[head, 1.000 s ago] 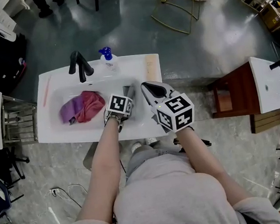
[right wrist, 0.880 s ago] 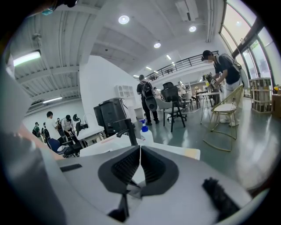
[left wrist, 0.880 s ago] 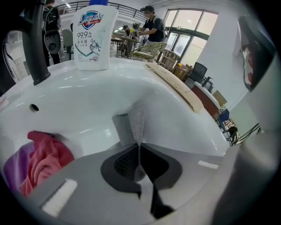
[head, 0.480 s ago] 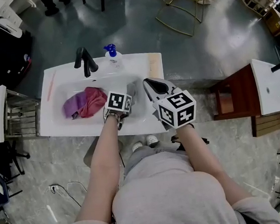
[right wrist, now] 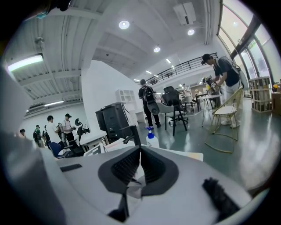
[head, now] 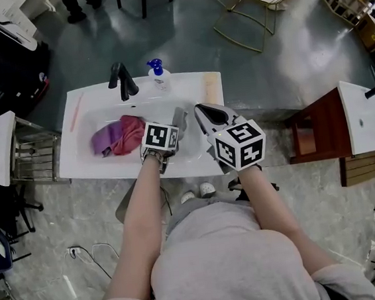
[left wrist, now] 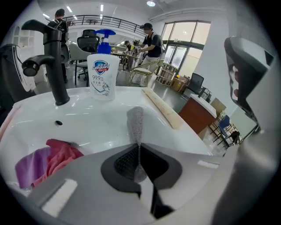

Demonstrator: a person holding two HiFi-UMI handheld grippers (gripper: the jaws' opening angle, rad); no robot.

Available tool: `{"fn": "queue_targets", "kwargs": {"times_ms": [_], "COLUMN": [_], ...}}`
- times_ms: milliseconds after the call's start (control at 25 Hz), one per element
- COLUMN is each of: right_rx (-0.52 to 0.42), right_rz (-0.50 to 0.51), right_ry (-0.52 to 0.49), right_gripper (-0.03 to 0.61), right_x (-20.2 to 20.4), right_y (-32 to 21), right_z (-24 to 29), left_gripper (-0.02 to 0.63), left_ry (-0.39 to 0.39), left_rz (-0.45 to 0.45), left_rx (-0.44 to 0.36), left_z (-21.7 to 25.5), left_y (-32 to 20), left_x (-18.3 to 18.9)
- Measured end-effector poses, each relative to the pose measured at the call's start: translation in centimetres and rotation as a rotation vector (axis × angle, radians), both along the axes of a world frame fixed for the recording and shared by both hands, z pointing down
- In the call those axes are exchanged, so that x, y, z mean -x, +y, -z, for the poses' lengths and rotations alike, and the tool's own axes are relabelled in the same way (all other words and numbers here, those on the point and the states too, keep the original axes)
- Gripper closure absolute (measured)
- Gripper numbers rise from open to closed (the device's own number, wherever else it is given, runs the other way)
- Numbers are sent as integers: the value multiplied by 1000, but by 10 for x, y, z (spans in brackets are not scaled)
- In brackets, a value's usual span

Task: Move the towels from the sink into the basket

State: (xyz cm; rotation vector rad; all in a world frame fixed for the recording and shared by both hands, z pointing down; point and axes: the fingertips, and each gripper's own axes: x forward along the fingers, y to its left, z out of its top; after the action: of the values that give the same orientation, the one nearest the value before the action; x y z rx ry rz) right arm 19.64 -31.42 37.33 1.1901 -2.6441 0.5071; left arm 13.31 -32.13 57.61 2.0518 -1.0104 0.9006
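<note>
On the white label of the soap pump bottle point(left wrist: 101, 72), "99.9%" is read in blue; the blue brand badge above it and the small print below are not made out.

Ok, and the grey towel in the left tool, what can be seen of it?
The grey towel is thin cloth with a waffle-like weave, bunched into a narrow strip. The jaws of the left tool are shut on it, and a short end sticks out past their tips. It is over the sink basin, right of the pink and purple towels. Whether its end touches the basin is unclear.
</note>
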Motion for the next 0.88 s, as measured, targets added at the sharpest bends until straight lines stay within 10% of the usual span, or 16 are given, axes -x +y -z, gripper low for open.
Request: {"fn": "queue_targets", "kwargs": {"times_ms": [880], "right_rx": [-56], "right_rz": [0], "right_ry": [-20], "right_gripper": [560], "right_x": [18], "right_y": [21], "right_z": [25], "left_gripper": [598], "left_ry": [41], "left_rz": [-13], "left_rx": [-208], "left_z": [89], "left_y": [11], "left_x": [7]}}
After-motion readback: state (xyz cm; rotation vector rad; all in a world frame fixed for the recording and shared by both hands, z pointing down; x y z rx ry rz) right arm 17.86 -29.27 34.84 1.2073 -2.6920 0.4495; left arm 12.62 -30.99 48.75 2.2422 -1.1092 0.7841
